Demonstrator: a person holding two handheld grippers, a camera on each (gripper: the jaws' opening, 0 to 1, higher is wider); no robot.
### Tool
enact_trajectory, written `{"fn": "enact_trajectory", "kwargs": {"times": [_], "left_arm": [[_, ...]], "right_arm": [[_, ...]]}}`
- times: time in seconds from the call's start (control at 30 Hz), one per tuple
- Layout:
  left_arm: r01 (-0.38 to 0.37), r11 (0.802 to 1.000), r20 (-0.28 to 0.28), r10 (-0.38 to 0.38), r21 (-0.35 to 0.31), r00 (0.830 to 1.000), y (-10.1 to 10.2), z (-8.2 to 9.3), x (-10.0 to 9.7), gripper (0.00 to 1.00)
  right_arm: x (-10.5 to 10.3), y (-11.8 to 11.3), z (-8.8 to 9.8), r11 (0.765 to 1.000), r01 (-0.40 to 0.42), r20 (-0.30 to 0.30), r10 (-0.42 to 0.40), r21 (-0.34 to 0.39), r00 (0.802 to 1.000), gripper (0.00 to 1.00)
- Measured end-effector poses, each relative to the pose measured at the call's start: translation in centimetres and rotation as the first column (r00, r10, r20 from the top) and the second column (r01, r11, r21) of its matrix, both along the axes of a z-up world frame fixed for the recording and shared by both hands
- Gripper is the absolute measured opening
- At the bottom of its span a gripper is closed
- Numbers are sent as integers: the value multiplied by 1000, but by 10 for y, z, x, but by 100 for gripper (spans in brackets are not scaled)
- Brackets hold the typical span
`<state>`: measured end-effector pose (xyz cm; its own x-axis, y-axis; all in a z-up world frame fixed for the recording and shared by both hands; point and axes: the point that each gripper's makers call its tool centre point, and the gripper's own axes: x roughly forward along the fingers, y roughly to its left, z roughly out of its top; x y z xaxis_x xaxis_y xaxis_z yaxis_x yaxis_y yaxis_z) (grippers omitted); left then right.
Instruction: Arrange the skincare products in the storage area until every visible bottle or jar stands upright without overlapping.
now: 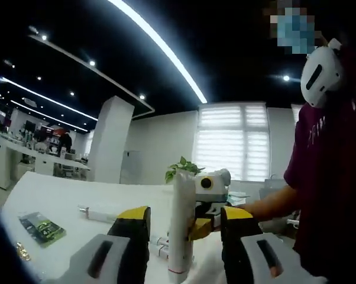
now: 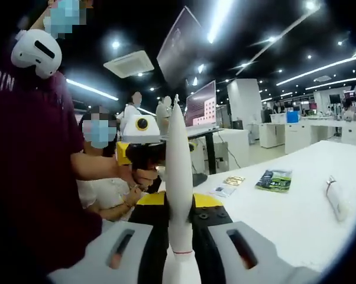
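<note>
Worktop [image 1: 60,195]: white, broad, spreading ahead of and to the left of the left hand-held gripper; in the right gripper view it runs off to the right of the right hand-held gripper.

Person [image 1: 332,177]: dark red shirt, close on the right of the left hand-held gripper's jaws; a forearm reaches in toward the tube.

Left hand-held gripper [image 1: 185,234]: black jaws with yellow tips, standing apart. The white tube [image 1: 181,225] rises upright in the gap. I cannot tell whether either jaw touches it.

Right hand-held gripper [image 2: 179,236]: jaws drawn in close on both sides of the tube, which stands straight up between them, flat crimped end at top, a thin red ring near its base. Appears gripped. This gripper also shows in the left gripper view just behind the tube, yellow tip against it.

A second white tube [image 1: 101,211] lies flat on the worktop, ahead and left of the left hand-held gripper, well apart from it.

Green-and-black sachet [image 1: 42,228]: flat on the worktop, left of the left jaw, near the worktop edge. From the right hand-held gripper it lies ahead and right.

Small pale packets [image 2: 228,185]: flat on the worktop ahead of the right hand-held gripper, just left of the sachet.
</note>
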<state>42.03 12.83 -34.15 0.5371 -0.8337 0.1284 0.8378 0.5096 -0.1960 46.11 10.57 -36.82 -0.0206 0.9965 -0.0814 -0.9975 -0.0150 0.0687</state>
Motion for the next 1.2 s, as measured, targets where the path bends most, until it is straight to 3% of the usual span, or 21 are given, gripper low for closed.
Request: {"fn": "enact_trajectory", "kwargs": {"times": [0.13, 0.3, 0.4, 0.53, 0.77, 0.9, 1.2], "left_arm": [[-48, 999, -33, 48, -4, 998, 6, -14, -1, 57], [-76, 997, -68, 74, -33, 995, 5, -26, -8, 63], [-80, 996, -90, 76, -42, 993, 3, -33, -11, 63], [-86, 991, -123, 73, -103, 990, -2, -38, -14, 63], [-120, 989, -154, 106, -86, 982, -1, -49, -14, 63], [-136, 988, -180, 123, -66, 976, 4, -60, -14, 61], [-153, 987, -195, 143, -38, 970, 6, -66, -10, 60]], "right_arm": [[31, -7, 10, 999, 36, 48, -36, -6, 998, 12], [87, -20, 27, 995, 96, 91, -97, 7, 991, 12], [113, -25, 28, 993, 115, 110, -116, 16, 987, 12], [144, -27, 20, 991, 130, 108, -130, 11, 986, 12], [182, -23, 5, 988, 155, 114, -151, -26, 982, 12], [193, -23, -2, 991, 132, 75, -132, -2, 988, 12], [223, -23, -27, 987, 151, 99, -145, -61, 984, 12]]}}
